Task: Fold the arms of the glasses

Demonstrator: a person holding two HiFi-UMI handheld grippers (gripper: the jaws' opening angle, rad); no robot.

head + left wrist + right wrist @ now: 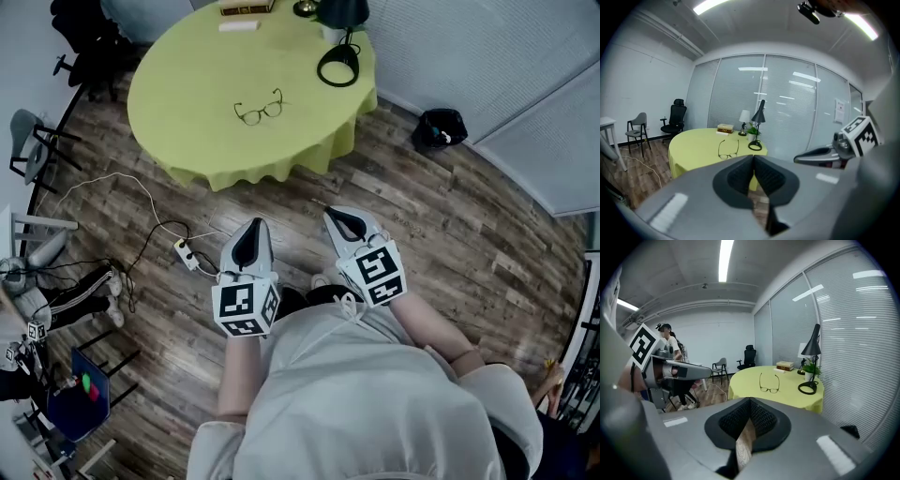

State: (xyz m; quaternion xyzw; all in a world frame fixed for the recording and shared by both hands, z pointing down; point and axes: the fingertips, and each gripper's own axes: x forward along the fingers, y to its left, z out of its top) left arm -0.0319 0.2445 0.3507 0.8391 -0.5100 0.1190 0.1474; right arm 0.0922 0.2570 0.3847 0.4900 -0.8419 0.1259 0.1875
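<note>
Wood floor [441,225] office, round bench [178,112] under a yellow-green cloth. Glasses [260,110] lie near the bench middle, arms unfolded and pointing away from the person. Black lamp [339,56] and books [247,7] sit at the far edge. Left claw [253,228] and right claw [337,217] hang over the floor, well apart from the glasses, both pinched together with nothing between the jaws.

Matt tablecloth [187,103], seemingly wooden floor [450,225]

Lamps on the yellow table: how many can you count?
2: a black desk lamp beside the plant, and a small white-shaded lamp between it and the books.
</note>
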